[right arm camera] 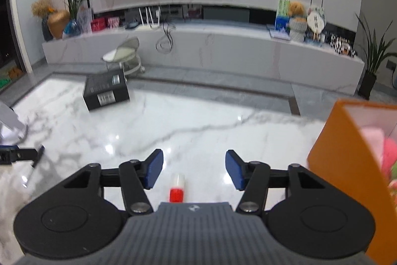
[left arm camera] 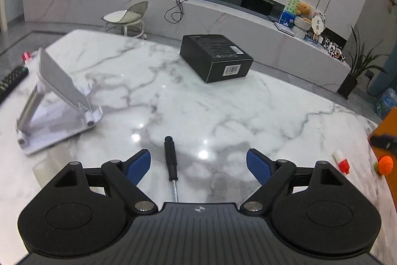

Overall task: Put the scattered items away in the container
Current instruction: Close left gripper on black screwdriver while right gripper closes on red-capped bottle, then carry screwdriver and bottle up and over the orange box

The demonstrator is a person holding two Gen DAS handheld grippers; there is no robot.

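Note:
A black-handled screwdriver (left arm camera: pixel 171 160) lies on the marble table between the open blue-padded fingers of my left gripper (left arm camera: pixel 198 163), nearer the left finger. It also shows in the right wrist view (right arm camera: pixel 37 157) at far left. My right gripper (right arm camera: pixel 194 169) is open above a small white tube with a red cap (right arm camera: pixel 177 188), which lies between its fingers; it also shows in the left wrist view (left arm camera: pixel 342 162). The orange container (right arm camera: pixel 347 165) stands at the right and holds pink items. An orange knitted ball (left arm camera: pixel 385 165) lies by the container (left arm camera: pixel 389 116).
A black box (left arm camera: pixel 215 56) sits at the table's far side and also shows in the right wrist view (right arm camera: pixel 105 91). A white folding stand (left arm camera: pixel 57 101) stands at the left. A remote (left arm camera: pixel 11 82) lies at the far left edge. A chair (left arm camera: pixel 126 16) stands beyond the table.

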